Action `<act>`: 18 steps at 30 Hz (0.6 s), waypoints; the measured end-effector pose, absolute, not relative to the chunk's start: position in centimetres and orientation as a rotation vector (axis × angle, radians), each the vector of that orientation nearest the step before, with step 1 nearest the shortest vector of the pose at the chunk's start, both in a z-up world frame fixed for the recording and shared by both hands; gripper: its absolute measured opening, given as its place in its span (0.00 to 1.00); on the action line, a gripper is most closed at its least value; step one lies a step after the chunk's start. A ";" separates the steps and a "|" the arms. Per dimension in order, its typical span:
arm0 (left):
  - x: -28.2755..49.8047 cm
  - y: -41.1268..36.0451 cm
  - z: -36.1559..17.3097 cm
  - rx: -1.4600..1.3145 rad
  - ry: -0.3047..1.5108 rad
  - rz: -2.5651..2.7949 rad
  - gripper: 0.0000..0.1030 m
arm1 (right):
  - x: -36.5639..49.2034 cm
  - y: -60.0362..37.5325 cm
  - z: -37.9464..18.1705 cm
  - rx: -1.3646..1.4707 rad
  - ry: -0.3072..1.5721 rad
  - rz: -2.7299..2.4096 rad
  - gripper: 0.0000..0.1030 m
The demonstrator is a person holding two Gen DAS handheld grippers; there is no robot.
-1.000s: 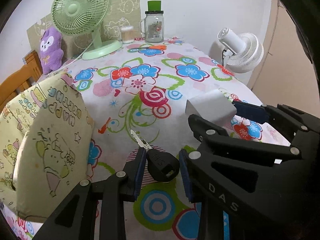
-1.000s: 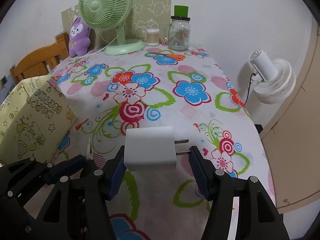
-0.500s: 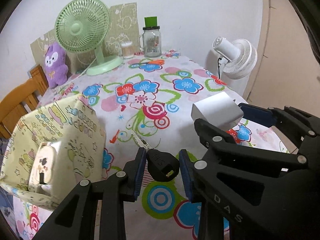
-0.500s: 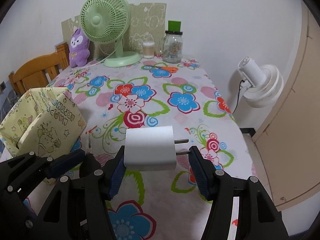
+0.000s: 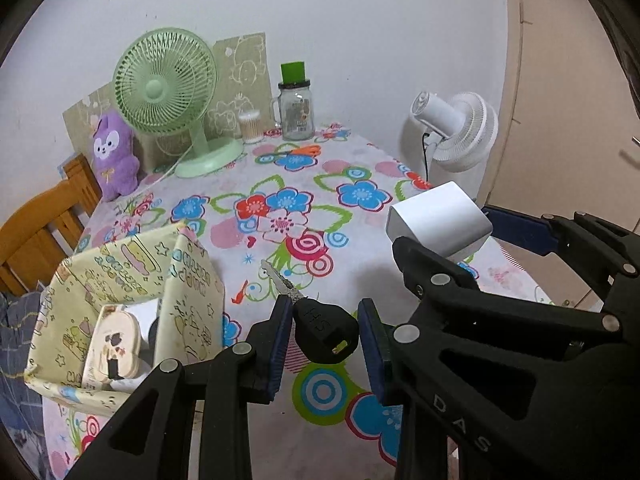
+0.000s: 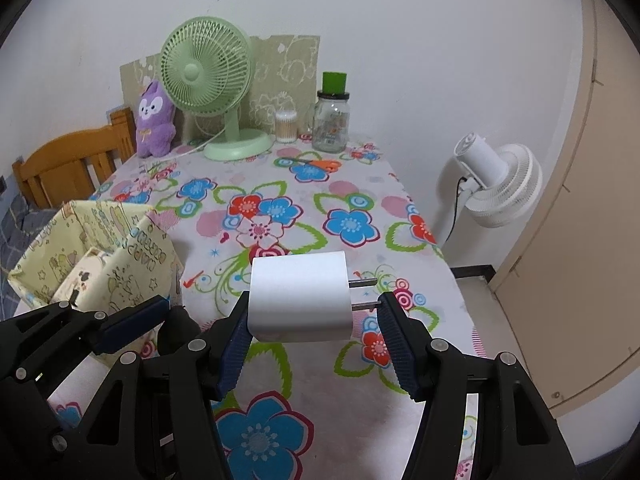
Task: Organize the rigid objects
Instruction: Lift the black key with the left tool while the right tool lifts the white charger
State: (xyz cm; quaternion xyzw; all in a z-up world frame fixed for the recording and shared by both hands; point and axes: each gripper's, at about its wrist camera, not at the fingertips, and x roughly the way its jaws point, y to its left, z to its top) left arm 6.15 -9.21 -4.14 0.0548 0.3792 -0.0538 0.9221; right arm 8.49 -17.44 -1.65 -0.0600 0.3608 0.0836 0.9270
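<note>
Both grippers raised since earlier frames; table (image 6: pixel 360 360) lies farther below, box (image 5: pixel 120 276) interior now exposed (holds pale items). Right gripper (image 6: pixel 316 326) clamped on white charger (image 6: pixel 298 296), prongs toward right pad, clear above cloth. Left gripper (image 5: pixel 324 330) clamped on black head of key (image 5: pixel 325 328), blade pointing forward, beside box.

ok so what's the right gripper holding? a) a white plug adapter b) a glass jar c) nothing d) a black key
a: in the right wrist view the right gripper is clamped on a white plug adapter, its two metal prongs pointing right; the black key is in the left gripper.
</note>
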 end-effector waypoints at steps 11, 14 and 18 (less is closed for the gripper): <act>4.6 -8.4 -2.0 0.107 0.745 -0.128 0.33 | 6.7 -17.0 0.6 -0.100 0.712 0.151 0.62; 4.3 -8.1 -1.5 0.116 0.733 -0.131 0.33 | 6.3 -16.7 1.2 -0.096 0.698 0.143 0.62; 4.2 -7.6 -0.9 0.124 0.726 -0.139 0.33 | 5.9 -16.2 1.9 -0.092 0.689 0.133 0.62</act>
